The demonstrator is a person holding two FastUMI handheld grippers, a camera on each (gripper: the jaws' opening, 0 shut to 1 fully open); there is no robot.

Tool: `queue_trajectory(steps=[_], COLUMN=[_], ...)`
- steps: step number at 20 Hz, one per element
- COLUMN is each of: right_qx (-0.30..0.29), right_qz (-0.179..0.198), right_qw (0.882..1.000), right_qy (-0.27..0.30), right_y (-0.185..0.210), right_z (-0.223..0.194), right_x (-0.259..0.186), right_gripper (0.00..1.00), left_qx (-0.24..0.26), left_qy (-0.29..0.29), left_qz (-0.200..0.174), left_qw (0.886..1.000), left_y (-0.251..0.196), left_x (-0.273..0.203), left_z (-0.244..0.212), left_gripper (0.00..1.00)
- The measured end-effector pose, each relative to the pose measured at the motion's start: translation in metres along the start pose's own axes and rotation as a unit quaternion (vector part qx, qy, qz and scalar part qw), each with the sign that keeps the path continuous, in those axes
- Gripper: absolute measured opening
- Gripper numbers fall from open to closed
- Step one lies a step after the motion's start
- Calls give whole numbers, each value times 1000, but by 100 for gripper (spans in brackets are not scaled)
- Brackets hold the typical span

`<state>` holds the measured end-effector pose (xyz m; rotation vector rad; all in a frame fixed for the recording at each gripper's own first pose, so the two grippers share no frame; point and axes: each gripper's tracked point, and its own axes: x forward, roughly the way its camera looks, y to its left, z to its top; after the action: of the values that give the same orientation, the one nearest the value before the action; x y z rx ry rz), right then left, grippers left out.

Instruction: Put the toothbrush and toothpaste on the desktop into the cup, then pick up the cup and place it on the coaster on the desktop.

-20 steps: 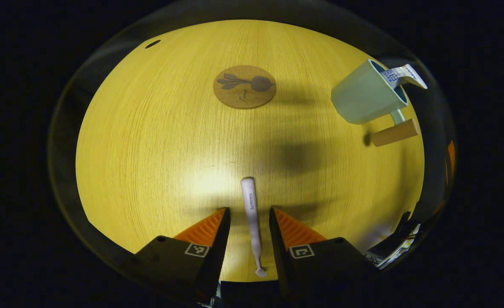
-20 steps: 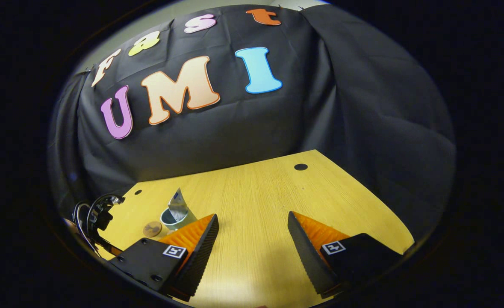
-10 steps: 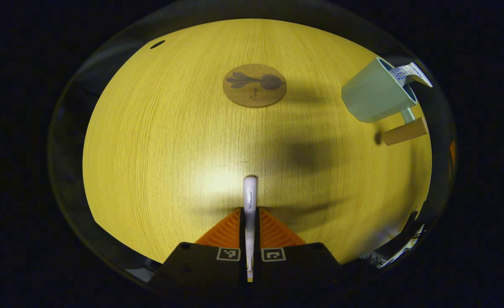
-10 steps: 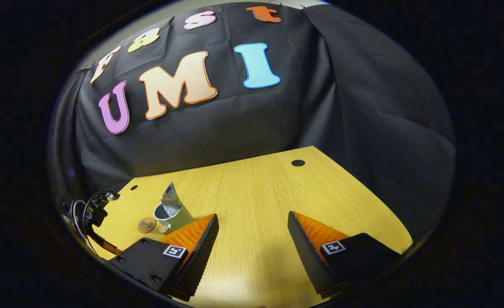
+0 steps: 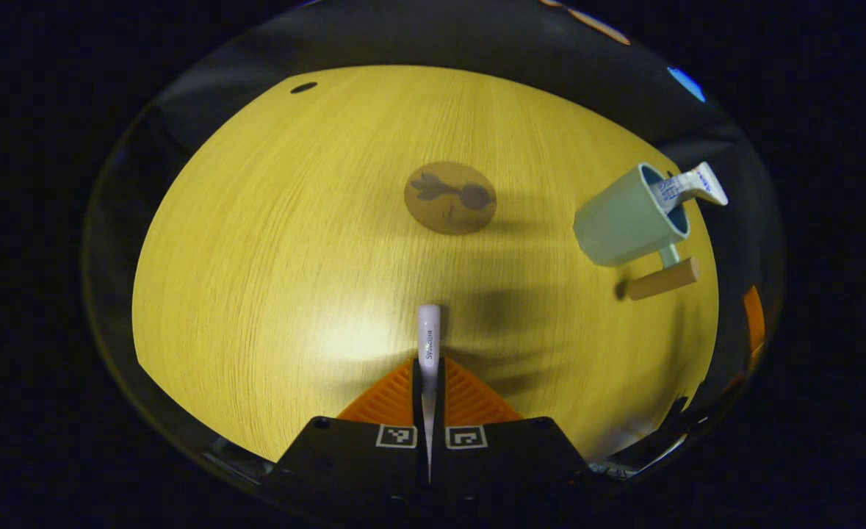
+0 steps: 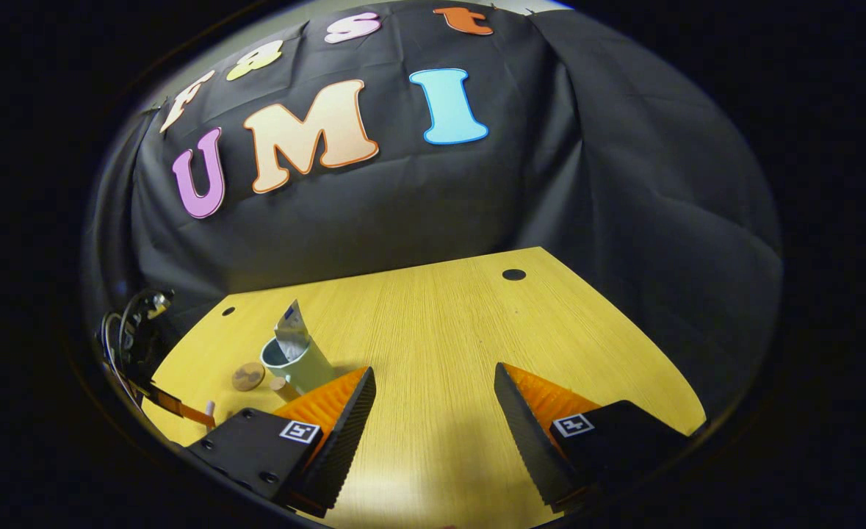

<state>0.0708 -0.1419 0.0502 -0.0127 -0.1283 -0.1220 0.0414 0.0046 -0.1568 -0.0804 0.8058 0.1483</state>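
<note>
Left gripper view: left claw (image 5: pixel 430 367) pinches slim smooth toothbrush (image 5: pixel 428 339)

one toothbrush (image 5: pixel 428 339), one toothpaste tube (image 5: pixel 690 185), one cup (image 5: pixel 627 218), one coaster (image 5: pixel 450 198)

Nothing here reads clearly to me. The toothbrush (image 5: pixel 428 342) between my left fingers carries a line of dark print along its handle, too blurred to spell out. The toothpaste (image 5: pixel 686 185) shows blue print, illegible. The coaster (image 5: pixel 450 198) bears a dark plant drawing. Square black-and-white coded tags (image 5: pixel 396 436) sit behind my fingers in both views.
</note>
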Motion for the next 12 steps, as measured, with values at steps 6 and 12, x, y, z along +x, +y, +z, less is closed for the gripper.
queue_trajectory(steps=[6, 12], right_qx=[1, 6], right_qz=[-1, -12], right_qw=[1000, 999], right_qy=[10, 37], right_y=[8, 19], right_z=[-10, -39], right_x=[-18, -42], right_gripper=[99, 99], left_qx=[28, 90], left_qy=[-165, -351], left_qz=[-66, -140], left_qw=[984, 921], left_y=[-47, -110], left_x=[-40, -102], left_z=[92, 176], left_gripper=[0, 0])
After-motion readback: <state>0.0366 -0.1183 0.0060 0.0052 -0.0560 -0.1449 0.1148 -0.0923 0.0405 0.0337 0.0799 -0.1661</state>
